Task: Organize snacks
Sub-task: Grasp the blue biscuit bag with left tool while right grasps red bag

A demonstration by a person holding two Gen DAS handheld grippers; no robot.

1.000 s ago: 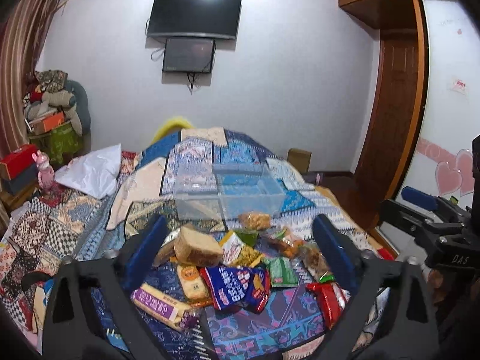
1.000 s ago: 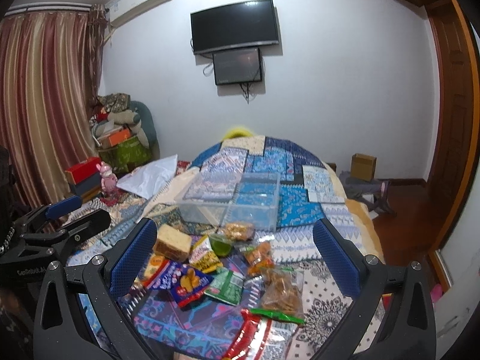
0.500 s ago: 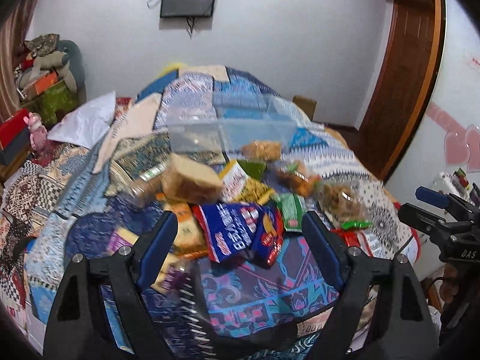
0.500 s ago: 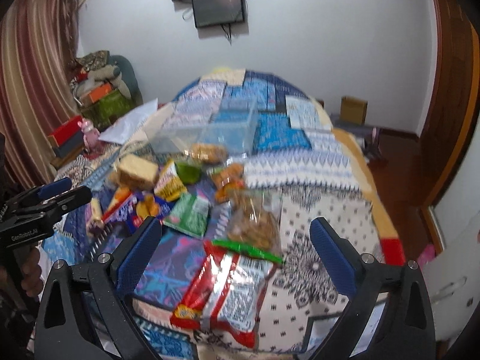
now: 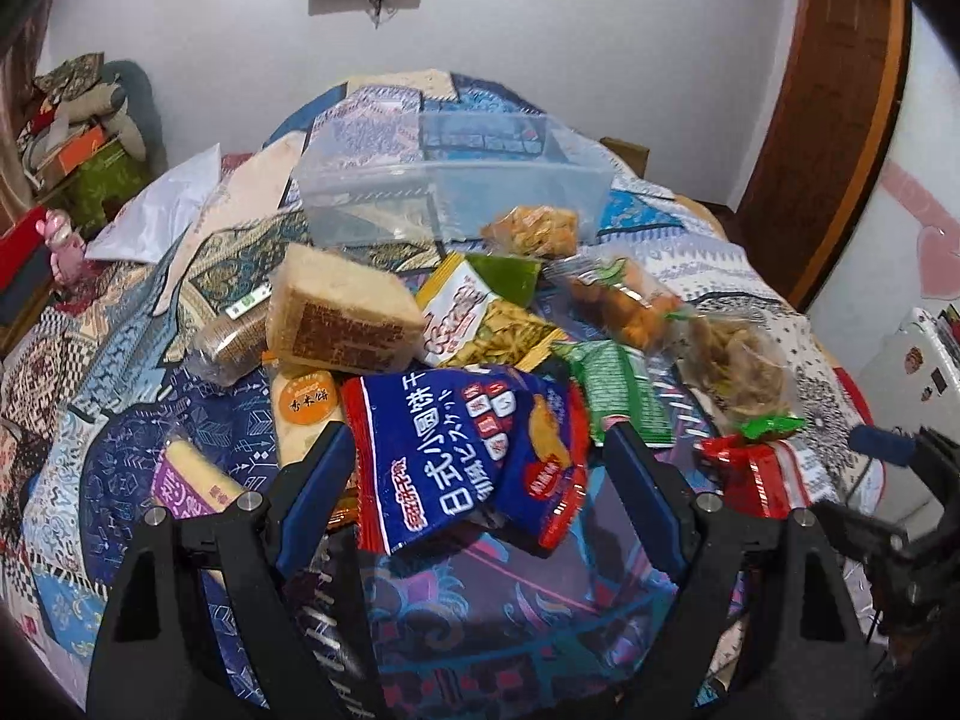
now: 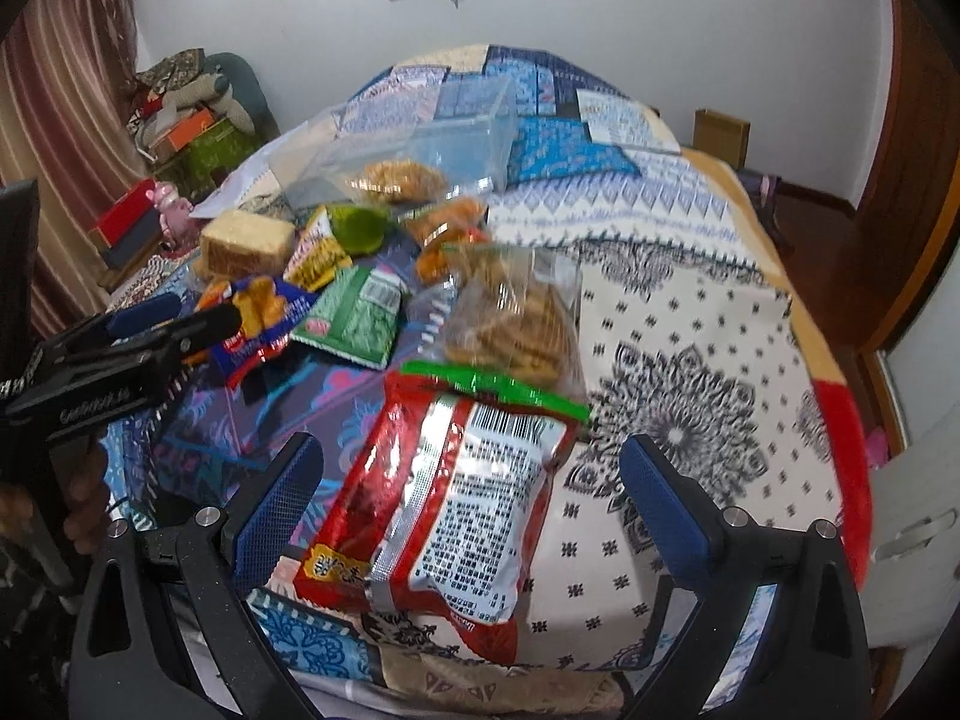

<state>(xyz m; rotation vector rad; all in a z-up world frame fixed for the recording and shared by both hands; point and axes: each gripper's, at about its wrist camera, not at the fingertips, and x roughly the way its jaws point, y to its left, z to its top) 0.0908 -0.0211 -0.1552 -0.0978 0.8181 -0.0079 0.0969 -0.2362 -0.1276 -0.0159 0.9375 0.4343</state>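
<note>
- The bed (image 5: pixel 750 276) takes up pretty much everything, covered in a patchwork quilt, and all the snacks sit in a pile near the foot end.
- The clear plastic bin (image 5: pixel 456 180) sits on the quilt just behind the pile, on the far side from me.
- My left fingers (image 5: pixel 474 480) are spread wide open, holding nothing, hovering on either side of the blue snack bag (image 5: pixel 468 456), which lies at the front of the pile. Can't tell if the pads actually touch it.
- My right fingers (image 6: pixel 474 492) are wide open too, empty, with the red snack bag (image 6: pixel 444 504) lying flat between them, back label facing up.
- The tan cake block (image 5: pixel 336 318) sits to the left of the pile, propped on other packs.
- The clear bag of fried sticks (image 6: pixel 510 324) with its green strip sits just beyond the red one, touching its top edge.
- The green packet (image 6: pixel 360 318) lies flat between the blue bag and the fried sticks.
- The yellow-green chip bag (image 5: pixel 486 318) leans against the cake block's right side.
- The small bag of orange puffs (image 5: pixel 624 300) sits close behind the green packet, near the bin.
</note>
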